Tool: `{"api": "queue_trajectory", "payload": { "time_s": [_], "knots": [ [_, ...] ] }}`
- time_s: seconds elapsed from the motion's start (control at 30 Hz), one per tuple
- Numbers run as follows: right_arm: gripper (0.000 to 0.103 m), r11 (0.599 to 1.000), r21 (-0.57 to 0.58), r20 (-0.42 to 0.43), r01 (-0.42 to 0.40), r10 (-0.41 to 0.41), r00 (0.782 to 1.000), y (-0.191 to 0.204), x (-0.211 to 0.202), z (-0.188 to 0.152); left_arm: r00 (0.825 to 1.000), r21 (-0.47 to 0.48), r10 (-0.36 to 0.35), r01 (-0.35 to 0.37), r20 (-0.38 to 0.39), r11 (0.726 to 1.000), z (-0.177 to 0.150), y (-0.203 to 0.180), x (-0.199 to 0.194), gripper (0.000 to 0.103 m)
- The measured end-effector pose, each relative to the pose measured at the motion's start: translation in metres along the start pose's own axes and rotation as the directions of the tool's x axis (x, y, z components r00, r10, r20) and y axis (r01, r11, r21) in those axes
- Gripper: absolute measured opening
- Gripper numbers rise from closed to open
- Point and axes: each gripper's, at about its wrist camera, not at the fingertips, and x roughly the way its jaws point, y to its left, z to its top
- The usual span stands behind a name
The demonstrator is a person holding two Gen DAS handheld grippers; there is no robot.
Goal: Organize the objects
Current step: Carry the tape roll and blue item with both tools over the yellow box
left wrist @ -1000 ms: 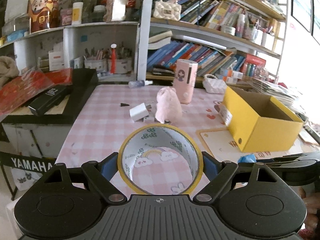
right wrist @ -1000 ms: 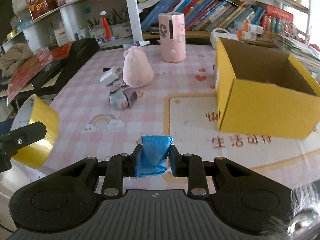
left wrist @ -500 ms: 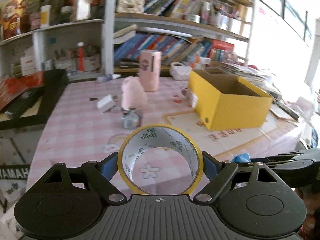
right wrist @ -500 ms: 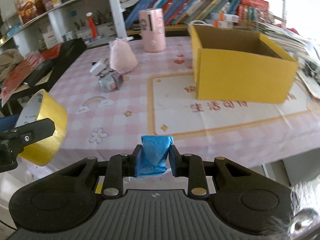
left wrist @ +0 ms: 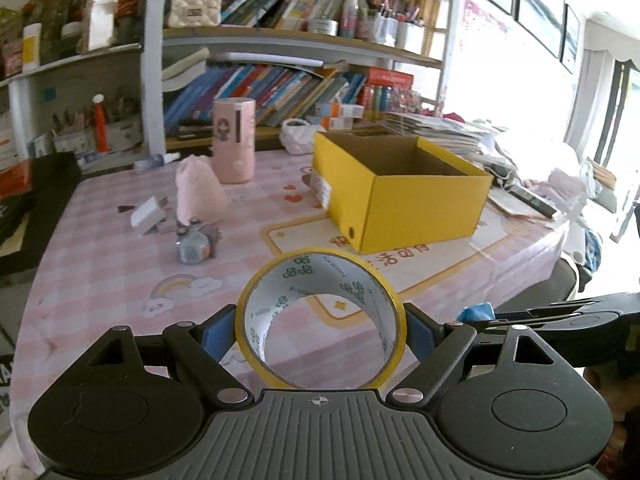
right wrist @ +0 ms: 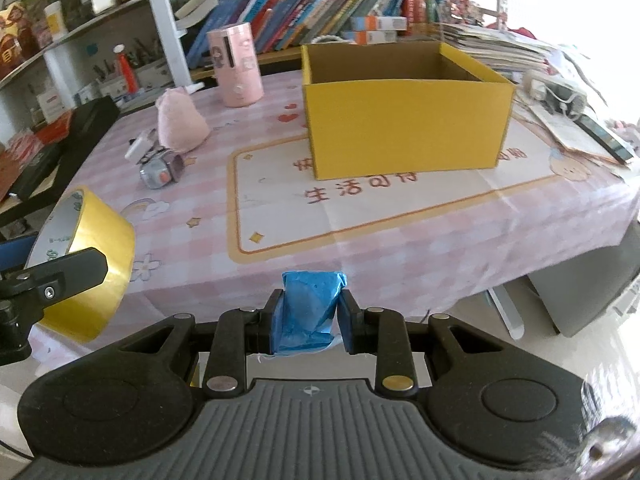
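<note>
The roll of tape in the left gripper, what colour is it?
Yellow outside, white inside with green printed logos: the roll of tape, clearest in the left wrist view.

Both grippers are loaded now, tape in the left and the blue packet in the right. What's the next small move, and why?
Probably carry the right gripper forward over the open yellow box: it is clamped on the blue packet, the box faces it, and the left gripper with the tape roll can follow.
</note>
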Motion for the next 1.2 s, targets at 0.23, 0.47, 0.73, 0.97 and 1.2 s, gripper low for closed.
{"api": "queue_trajectory", "payload": {
  "time_s": [0.23,0.47,0.73,0.97,1.2],
  "knots": [
    [0.026,0.998,0.050,0.001,0.038,-0.038,0.999,-0.024,-0.002,0.001,0.999,0.040,-0.041,0.041,-0.004,0.998,0.007,-0.018,0.012,0.086],
    [0.026,0.995,0.075,-0.004,0.058,-0.058,0.998,-0.042,0.003,0.007,0.998,0.056,-0.058,0.058,-0.010,0.997,0.015,-0.030,0.028,0.086],
    [0.026,0.993,0.089,-0.029,0.076,-0.073,0.997,-0.061,0.016,0.018,0.997,0.064,-0.068,0.069,-0.021,0.996,0.025,-0.041,0.048,0.086],
    [0.026,0.991,0.097,-0.045,0.088,-0.084,0.995,-0.079,0.031,0.034,0.996,0.091,-0.087,0.087,-0.007,0.992,0.039,-0.055,0.068,0.086],
    [0.026,0.994,0.069,-0.007,0.086,-0.086,0.996,-0.095,0.042,0.061,0.996,0.118,-0.064,0.056,0.063,0.991,0.064,-0.066,0.087,0.086]
  ]
}}
